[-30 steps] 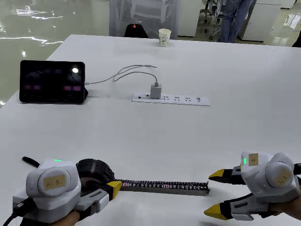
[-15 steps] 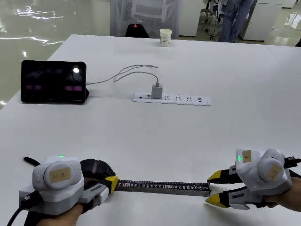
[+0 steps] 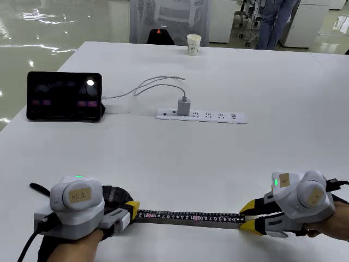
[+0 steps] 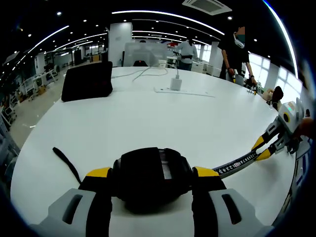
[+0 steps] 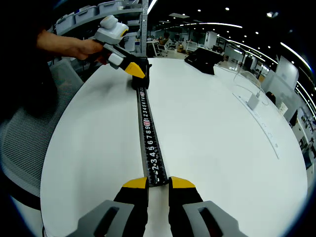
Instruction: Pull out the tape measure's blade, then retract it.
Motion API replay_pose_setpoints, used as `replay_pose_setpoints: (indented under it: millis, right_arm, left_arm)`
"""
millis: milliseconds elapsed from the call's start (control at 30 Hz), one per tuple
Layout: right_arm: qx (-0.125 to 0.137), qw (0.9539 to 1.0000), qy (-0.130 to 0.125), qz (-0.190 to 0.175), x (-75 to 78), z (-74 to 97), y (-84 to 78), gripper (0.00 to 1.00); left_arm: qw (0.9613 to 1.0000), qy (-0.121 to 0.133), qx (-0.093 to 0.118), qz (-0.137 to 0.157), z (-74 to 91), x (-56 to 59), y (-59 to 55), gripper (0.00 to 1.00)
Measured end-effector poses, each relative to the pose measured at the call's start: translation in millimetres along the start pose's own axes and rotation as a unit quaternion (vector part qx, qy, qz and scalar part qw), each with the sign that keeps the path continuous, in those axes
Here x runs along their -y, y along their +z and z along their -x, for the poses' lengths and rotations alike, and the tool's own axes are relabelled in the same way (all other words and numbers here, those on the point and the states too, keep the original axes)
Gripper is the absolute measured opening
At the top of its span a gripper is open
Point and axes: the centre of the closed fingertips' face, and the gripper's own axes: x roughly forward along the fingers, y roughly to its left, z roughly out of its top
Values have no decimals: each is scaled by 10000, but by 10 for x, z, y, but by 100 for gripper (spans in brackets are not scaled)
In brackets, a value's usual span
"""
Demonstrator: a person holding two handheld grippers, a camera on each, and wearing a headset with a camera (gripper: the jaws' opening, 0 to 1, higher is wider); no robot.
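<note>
My left gripper (image 3: 123, 203) is at the near left of the white table, shut on the black tape measure case (image 3: 113, 195). In the left gripper view the case (image 4: 150, 185) sits between the yellow-tipped jaws of that gripper (image 4: 152, 172). The black blade (image 3: 188, 217) lies flat on the table, running right from the case. My right gripper (image 3: 248, 216) has its yellow tips closed onto the blade's free end. In the right gripper view the blade (image 5: 147, 126) runs away from my right gripper (image 5: 158, 183) towards the case (image 5: 141, 76) held by my left gripper (image 5: 134, 69).
A dark tablet (image 3: 64, 96) stands at the left. A white power strip (image 3: 210, 115) with a charger (image 3: 184, 105) and cable lies mid-table. A paper cup (image 3: 193, 43) is at the far edge. The case's black strap (image 3: 38, 188) lies at my left. People stand beyond the table.
The right gripper's jaws, wide open a second ago, have closed onto the blade's end. The left gripper stays on the case; the blade's length looks the same.
</note>
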Motion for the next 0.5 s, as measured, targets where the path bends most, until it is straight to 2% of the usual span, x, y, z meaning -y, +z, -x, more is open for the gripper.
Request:
replay_pose_setpoints:
  millis: [500]
  right_arm:
    - [0,10000,41,-25,-8,1,7,10]
  left_arm:
    - [9999,101,-53,-29,-28,-1,-13,62]
